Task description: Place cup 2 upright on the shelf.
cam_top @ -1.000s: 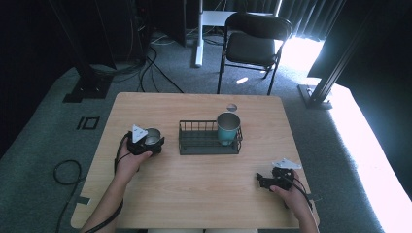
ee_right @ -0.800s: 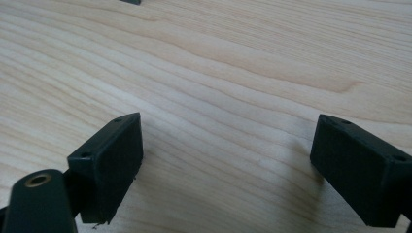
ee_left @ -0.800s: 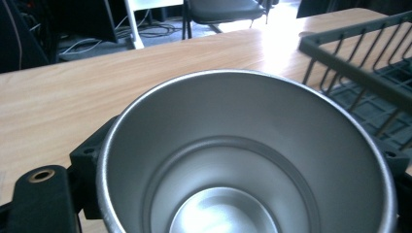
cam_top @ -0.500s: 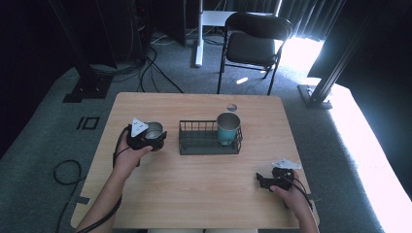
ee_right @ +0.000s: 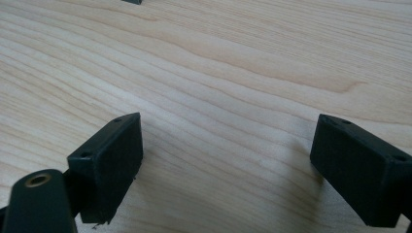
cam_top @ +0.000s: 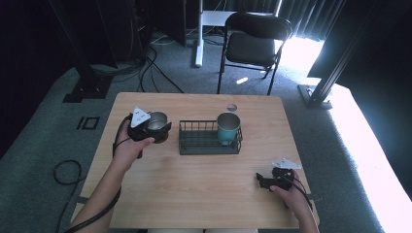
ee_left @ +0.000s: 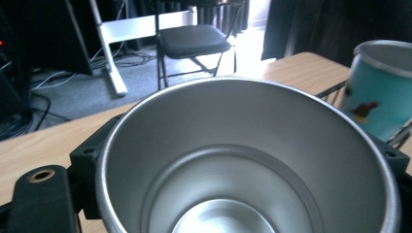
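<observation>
— Jaws of the left gripper (cam_top: pixel 156 127) clamp a steel cup (cam_top: pixel 156 122), now nearer the wire rack (cam_top: pixel 209 143) at frame centre than before.
— And the right gripper (cam_top: pixel 265 181)?
— Unmoved at lower right, jaws wide over bare table (cam_top: pixel 194 194). Teal cup (cam_top: pixel 228 128) stands in the rack; its small picture is unreadable.

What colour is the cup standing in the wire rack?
Teal cup, with a small printed figure; clearest in the left gripper view.

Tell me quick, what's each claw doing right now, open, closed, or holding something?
Left claw: shut on the steel cup, beside the wire basket.
Right claw: open, holding nothing, low over the table.
</observation>
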Demonstrator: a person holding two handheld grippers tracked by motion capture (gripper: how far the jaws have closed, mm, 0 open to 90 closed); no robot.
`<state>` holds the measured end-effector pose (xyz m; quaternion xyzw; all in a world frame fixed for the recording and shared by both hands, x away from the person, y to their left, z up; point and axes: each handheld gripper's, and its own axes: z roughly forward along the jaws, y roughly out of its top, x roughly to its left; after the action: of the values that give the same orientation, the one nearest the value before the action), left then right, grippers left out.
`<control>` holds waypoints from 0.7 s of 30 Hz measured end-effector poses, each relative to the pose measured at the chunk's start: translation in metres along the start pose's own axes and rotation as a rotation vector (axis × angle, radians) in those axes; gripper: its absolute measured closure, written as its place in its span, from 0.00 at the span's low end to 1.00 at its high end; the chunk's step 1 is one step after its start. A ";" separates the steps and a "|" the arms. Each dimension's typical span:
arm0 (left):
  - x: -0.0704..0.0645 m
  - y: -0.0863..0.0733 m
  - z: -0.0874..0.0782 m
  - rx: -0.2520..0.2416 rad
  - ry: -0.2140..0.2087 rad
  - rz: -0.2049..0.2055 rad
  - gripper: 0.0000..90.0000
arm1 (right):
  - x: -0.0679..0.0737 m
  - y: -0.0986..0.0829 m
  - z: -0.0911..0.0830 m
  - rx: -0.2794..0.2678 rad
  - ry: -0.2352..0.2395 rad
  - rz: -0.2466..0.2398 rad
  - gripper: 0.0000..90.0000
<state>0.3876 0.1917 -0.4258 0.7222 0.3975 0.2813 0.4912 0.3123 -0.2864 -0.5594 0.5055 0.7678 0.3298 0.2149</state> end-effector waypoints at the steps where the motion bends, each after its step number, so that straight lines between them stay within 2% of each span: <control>1: -0.002 0.004 0.000 -0.004 -0.005 0.002 0.17 | 0.000 0.000 0.000 0.001 0.000 0.002 0.13; 8: -0.011 0.020 0.003 -0.023 -0.021 0.024 0.17 | 0.000 0.000 0.000 0.000 0.000 0.000 0.13; 10: -0.017 0.027 0.004 -0.030 -0.044 0.019 0.17 | 0.000 0.000 0.000 0.000 0.000 0.000 0.13; 12: -0.021 0.030 0.006 -0.030 -0.052 0.039 0.17 | 0.000 0.000 0.000 0.001 0.000 0.001 0.13; 15: -0.024 0.034 0.009 -0.037 -0.065 0.039 0.17 | 0.000 0.000 0.000 0.000 0.000 0.002 0.13; 19: -0.035 0.043 0.017 -0.052 -0.104 0.037 0.17 | 0.000 0.000 0.000 -0.001 0.000 0.000 0.13; 21: -0.037 0.045 0.019 -0.054 -0.108 0.031 0.17 | 0.000 0.000 0.000 -0.001 -0.001 0.000 0.13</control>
<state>0.3965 0.1420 -0.3915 0.7291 0.3515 0.2603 0.5265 0.3124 -0.2864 -0.5594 0.5056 0.7676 0.3299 0.2152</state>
